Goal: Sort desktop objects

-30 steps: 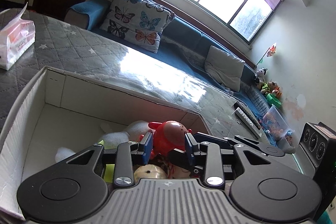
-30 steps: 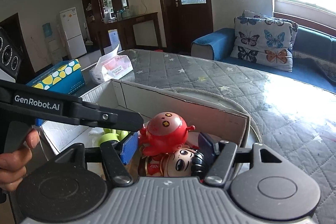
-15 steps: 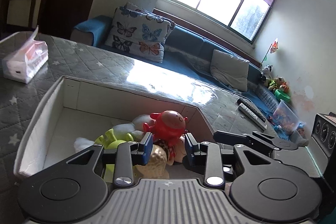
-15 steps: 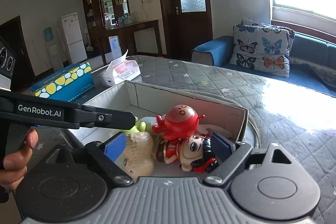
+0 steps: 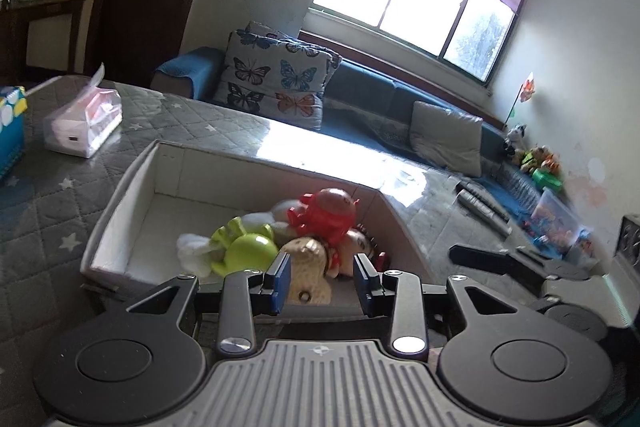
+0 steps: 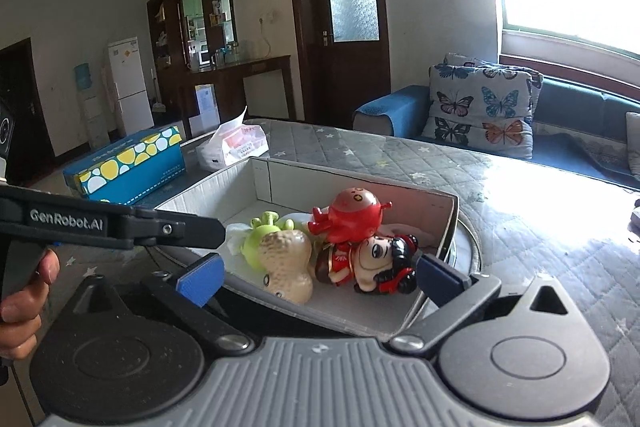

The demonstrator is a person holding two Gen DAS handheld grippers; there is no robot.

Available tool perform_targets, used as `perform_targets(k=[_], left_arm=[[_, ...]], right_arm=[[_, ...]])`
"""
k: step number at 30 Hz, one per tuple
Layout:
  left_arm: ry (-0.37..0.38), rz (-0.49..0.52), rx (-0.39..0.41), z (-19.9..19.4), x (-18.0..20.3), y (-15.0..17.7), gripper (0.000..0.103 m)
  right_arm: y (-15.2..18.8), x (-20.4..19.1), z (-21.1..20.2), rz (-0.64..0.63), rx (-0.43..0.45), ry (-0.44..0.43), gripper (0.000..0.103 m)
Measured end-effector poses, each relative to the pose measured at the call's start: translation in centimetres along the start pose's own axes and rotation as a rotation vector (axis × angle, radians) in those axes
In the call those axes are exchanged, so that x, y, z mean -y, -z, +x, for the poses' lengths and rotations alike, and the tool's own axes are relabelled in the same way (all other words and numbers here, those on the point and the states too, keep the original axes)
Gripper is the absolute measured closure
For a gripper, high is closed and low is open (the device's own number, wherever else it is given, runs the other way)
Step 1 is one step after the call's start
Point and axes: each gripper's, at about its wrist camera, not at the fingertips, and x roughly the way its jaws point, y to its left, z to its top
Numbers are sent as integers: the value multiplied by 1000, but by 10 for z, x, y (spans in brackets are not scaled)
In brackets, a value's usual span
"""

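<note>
Toys lie heaped in the white cardboard box (image 6: 448, 223) as the right gripper (image 6: 320, 281) spreads its jaws, nothing between them, and the left gripper (image 5: 322, 281) widens, empty, just before the box. Release looks done; next, another desktop object.

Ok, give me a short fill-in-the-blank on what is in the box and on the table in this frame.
1. The red octopus toy sits on top of the other toys inside the white ____.
2. The peanut figure lies beside a toy coloured ____.
3. The cushion on the sofa is printed with ____.
4. Beyond the box, next to the tissue pack, stands a blue carton with yellow and white ____.

Missing words: box; green; butterflies; dots
</note>
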Motion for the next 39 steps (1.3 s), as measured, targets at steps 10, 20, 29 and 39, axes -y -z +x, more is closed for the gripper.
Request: perform_targets(k=[10,20,29,39], left_arm=[[-45,53,8,-17,9,24,66],[-120,97,8,-25,17,40,66],[-224,164,-11,-23,23,52,66],[-271,197,-6,-28,28,60,66]], right_arm=[[19,-10,-19,22,22,42,0],[37,-20,-31,9,49,78,0],[53,-30,-29,1,2,77,0],[61,-37,-30,8,-8,77,0]])
